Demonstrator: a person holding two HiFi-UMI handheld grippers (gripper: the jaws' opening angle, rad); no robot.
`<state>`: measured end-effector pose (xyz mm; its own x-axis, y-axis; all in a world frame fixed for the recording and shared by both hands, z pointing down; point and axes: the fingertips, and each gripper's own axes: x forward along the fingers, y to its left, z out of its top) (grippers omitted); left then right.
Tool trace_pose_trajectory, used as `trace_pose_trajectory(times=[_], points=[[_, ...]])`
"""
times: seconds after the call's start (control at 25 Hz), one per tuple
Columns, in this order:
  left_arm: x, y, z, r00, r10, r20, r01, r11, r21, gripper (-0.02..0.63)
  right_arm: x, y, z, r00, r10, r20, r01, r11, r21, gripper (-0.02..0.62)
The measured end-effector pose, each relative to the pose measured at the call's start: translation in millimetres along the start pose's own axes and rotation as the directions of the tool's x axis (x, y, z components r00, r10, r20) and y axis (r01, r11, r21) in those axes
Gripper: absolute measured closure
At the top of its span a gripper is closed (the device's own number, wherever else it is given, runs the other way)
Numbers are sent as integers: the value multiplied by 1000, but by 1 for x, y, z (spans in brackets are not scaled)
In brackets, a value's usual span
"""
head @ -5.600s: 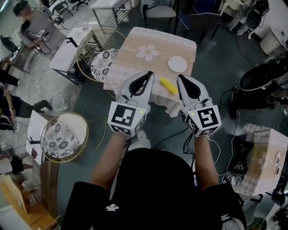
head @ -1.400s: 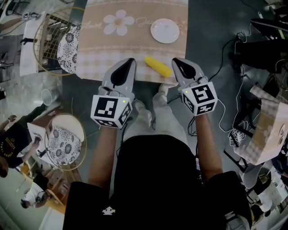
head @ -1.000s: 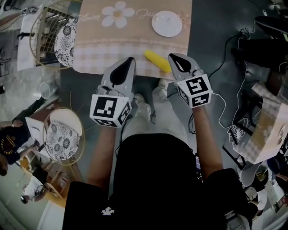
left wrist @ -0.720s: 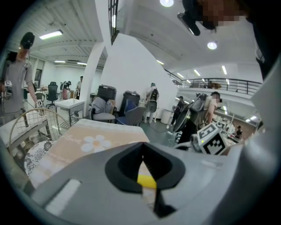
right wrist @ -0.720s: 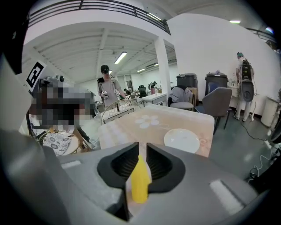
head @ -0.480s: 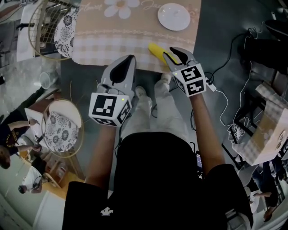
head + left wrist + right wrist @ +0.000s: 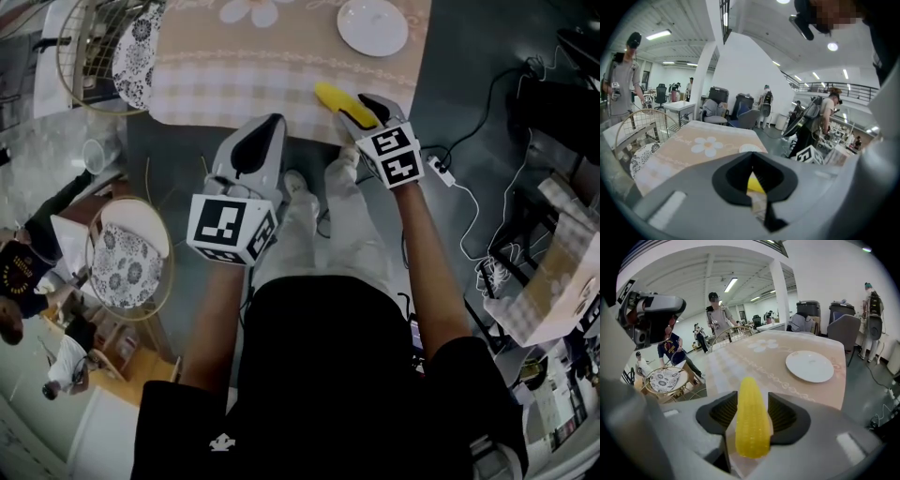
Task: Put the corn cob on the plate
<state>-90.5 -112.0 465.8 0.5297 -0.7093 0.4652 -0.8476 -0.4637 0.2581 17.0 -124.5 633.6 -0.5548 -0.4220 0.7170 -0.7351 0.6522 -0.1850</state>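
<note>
The yellow corn cob lies at the near edge of the table, which has a beige flowered cloth. My right gripper has come down over it; its jaws have just been opening. In the right gripper view the corn cob stands between the two black pads with a slim gap on each side. The white plate sits empty at the table's far right, and the plate lies beyond the cob. My left gripper hovers shut off the table's near edge, holding nothing.
A wire-framed seat with a patterned cushion stands left of the table. A round patterned stool is on the floor at the left. Cables and a power strip lie to the right, beside a cloth-covered box. People stand at the left.
My right gripper moved forward and down to the corn cob and its jaws went from shut to spread around it. The left gripper hardly moved.
</note>
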Motion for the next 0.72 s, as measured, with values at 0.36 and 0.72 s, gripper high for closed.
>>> trace_pose_trajectory(times=[0.36, 0.72], points=[[3, 0, -13, 1000, 2, -25, -2, 1000, -15, 597, 16, 6, -19, 998, 20, -60, -23, 999, -38, 365], [5, 3, -17, 999, 4, -35, -5, 1000, -19, 597, 26, 6, -25, 996, 27, -84, -32, 997, -64, 342]])
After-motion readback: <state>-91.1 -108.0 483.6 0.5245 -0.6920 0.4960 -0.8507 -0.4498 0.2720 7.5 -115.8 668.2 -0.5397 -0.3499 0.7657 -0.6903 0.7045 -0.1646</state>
